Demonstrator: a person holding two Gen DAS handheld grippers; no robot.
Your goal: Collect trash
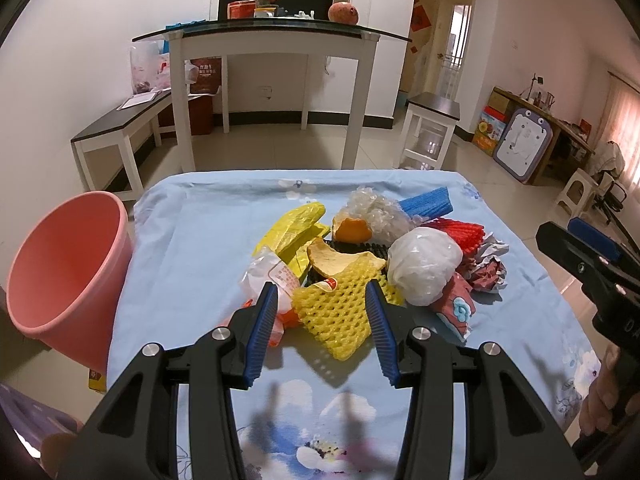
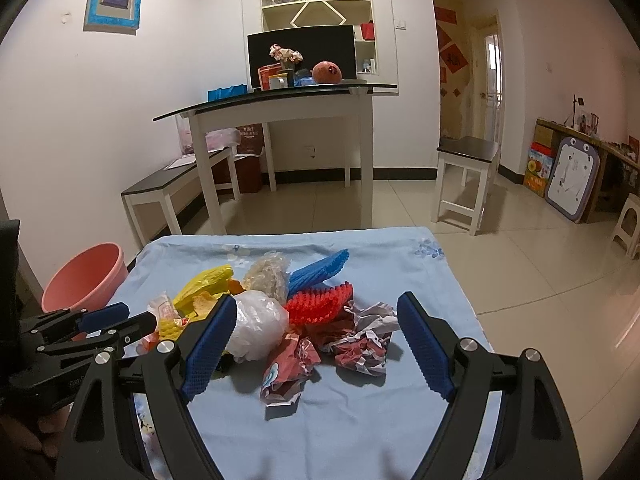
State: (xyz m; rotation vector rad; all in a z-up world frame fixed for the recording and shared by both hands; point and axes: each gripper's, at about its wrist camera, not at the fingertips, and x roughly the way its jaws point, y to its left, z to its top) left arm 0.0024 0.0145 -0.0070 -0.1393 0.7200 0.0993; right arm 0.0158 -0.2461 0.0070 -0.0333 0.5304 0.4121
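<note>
A heap of trash lies in the middle of the tabletop (image 1: 192,240), which is covered by a light blue flowered cloth. The pink bucket (image 1: 68,264) stands on the floor just beside the tabletop's left edge. The left gripper (image 1: 322,300) hangs with its jaws wide apart over the yellow foam net (image 1: 332,316) at the near side of the heap, not pressing it. The right gripper (image 2: 316,320) is also spread wide, empty, above the crumpled paper (image 2: 364,340) and the white plastic bag (image 2: 256,324).
</note>
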